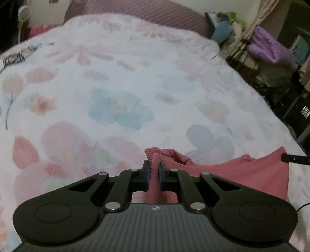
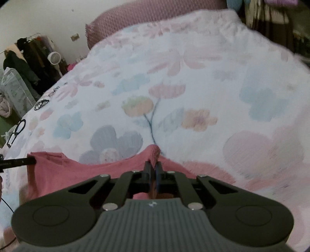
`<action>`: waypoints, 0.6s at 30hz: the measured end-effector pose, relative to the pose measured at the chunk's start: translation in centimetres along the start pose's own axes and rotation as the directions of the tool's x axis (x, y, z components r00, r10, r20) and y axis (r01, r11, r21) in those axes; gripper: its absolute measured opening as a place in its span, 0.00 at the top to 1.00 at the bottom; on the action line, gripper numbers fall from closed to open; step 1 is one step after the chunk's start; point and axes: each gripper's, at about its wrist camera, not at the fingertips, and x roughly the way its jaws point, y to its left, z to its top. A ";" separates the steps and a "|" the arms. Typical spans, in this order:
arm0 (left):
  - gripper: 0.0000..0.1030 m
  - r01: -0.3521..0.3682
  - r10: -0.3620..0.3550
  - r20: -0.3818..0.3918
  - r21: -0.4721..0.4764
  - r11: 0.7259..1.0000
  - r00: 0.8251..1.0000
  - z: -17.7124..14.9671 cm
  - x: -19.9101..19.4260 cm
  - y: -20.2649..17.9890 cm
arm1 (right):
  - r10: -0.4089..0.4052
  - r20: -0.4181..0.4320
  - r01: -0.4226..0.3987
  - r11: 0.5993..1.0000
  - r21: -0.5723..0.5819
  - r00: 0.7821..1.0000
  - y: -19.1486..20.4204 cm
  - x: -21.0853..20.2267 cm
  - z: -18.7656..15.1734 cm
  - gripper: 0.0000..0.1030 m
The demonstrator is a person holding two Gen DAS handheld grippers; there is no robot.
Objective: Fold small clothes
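A pink garment hangs stretched between both grippers above the floral bedspread. In the left wrist view my left gripper is shut on a bunched ribbed edge of it, which pokes up past the fingers. A dark finger of the right gripper holds the cloth's far corner at the right edge. In the right wrist view my right gripper is shut on another ribbed fold of the pink garment. The left gripper's tip pinches the opposite corner at the left.
The bedspread fills most of both views, with a mauve headboard at the far end. A purple bundle and clutter stand off the bed's right side. A small white fan and hanging dark clothes are on the other side.
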 end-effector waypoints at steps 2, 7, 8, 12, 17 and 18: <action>0.92 -0.011 0.011 -0.001 0.024 1.000 1.000 0.5 -0.2 -0.6 | 0.004 0.031 -0.004 1.000 -0.001 1.000 -0.1 -1.2 0.6 1.00; 0.92 -0.108 0.116 -0.100 0.084 0.991 0.988 0.5 2.7 -1.1 | -0.001 0.017 0.000 1.000 0.013 1.000 -0.6 -0.2 1.6 1.00; 0.92 -0.123 0.133 -0.108 0.099 0.988 0.985 0.3 3.2 -1.1 | -0.007 0.001 0.007 1.000 0.014 1.000 -0.6 0.5 1.5 1.00; 0.91 -0.159 0.173 -0.140 0.109 0.981 0.975 -0.1 4.6 -0.6 | -0.037 -0.052 0.037 0.999 0.009 0.998 -0.9 3.1 0.2 1.00; 0.89 -0.163 0.174 -0.143 0.090 0.983 0.974 -0.5 3.7 -0.8 | -0.034 -0.033 0.035 0.999 0.024 0.999 -1.1 3.0 -0.7 1.00; 0.89 -0.159 0.170 -0.137 0.087 0.983 0.976 -0.8 3.5 -0.9 | -0.037 -0.028 0.037 0.999 0.008 0.999 -0.9 2.8 -0.8 1.00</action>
